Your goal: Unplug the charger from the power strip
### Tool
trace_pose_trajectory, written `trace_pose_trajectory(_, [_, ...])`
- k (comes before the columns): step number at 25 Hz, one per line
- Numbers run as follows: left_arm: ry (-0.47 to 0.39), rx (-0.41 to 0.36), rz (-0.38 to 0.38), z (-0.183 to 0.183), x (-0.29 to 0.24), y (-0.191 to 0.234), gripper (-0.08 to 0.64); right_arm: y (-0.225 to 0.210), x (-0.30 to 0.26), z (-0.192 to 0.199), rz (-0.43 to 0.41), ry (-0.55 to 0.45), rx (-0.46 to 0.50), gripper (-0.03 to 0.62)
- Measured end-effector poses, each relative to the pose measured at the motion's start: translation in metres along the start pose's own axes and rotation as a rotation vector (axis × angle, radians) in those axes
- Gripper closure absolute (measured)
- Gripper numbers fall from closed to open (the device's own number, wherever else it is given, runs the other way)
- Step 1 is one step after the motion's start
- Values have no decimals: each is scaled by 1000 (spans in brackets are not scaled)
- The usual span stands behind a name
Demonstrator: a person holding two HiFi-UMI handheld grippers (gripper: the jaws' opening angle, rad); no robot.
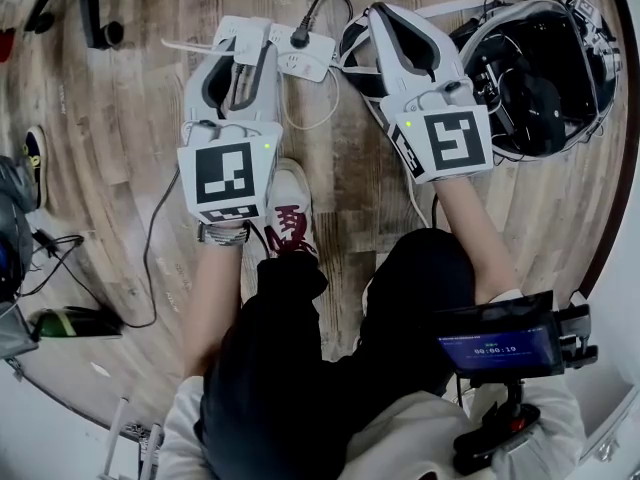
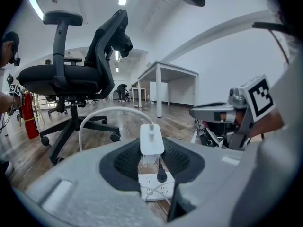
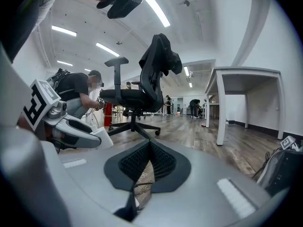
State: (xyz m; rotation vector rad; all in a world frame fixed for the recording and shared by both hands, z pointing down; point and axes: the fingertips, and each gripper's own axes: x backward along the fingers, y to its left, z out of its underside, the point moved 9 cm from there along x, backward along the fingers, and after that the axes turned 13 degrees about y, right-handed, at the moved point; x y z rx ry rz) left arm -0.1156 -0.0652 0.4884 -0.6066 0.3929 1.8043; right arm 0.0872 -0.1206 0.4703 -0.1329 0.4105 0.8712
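Our left gripper (image 1: 243,48) is clamped on the white charger (image 2: 152,138). The charger stands upright over the power strip (image 2: 156,186) on the floor, cable end up and prong end down. Our right gripper (image 3: 149,157) hovers nearby, jaws together, holding nothing.

Bright, even illumination from ceiling strip lights (image 3: 155,8). Both gripper views show strong fisheye curvature with dark corners; nearest surfaces blur softly.
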Motion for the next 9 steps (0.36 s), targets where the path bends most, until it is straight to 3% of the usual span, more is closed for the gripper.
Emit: trace_pose_trajectory(9, [17,23,-3,6,-2,-1,419,-1,3,3,4,16,-2,592])
